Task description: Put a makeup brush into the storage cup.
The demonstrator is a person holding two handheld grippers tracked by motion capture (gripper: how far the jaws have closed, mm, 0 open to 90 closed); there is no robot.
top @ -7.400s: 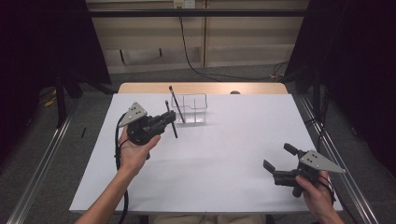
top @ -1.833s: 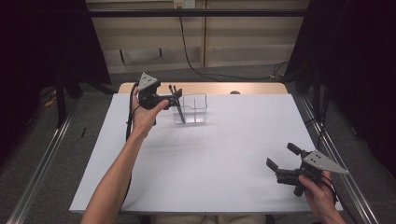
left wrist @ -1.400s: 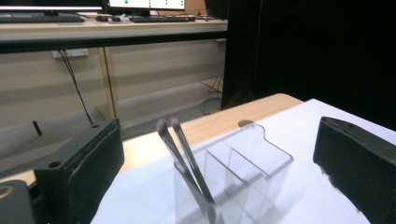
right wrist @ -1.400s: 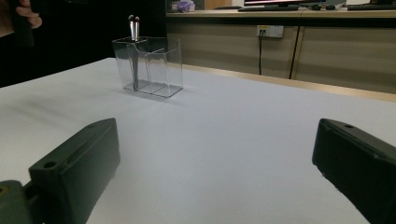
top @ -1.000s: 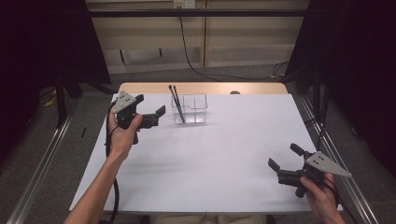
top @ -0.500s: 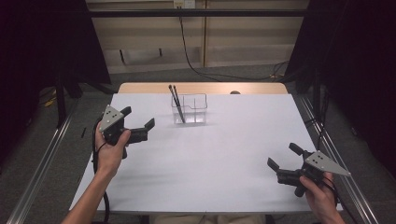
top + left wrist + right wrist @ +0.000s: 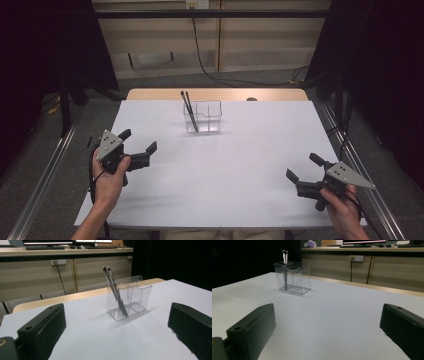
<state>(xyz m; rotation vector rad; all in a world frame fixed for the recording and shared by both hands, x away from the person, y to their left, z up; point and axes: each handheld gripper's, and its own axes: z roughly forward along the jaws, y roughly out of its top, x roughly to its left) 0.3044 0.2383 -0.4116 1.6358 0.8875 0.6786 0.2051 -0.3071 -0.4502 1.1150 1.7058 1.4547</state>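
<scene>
A clear two-compartment holder [image 7: 203,117] stands at the far middle of the white table [image 7: 225,165]. Two dark makeup brushes [image 7: 189,109] lean in its left compartment, bristles up. The holder [image 7: 128,297] with the brushes [image 7: 113,288] also appears ahead of the left gripper's jaws. From the right gripper view the holder [image 7: 292,280] stands far off at upper left, the brushes [image 7: 285,265] in it. My left gripper [image 7: 138,142] is open and empty over the table's left side. My right gripper [image 7: 303,167] is open and empty near the front right corner.
The table's wooden far edge [image 7: 215,94] shows behind the white sheet. Metal rails [image 7: 45,170] run along both sides of the table. A black cable [image 7: 205,60] hangs down the wall behind. Dark curtains flank the space.
My left gripper put a brush in the holder beside the other, let go, then drew back toward the front left and now stands open. The right gripper has barely moved.
</scene>
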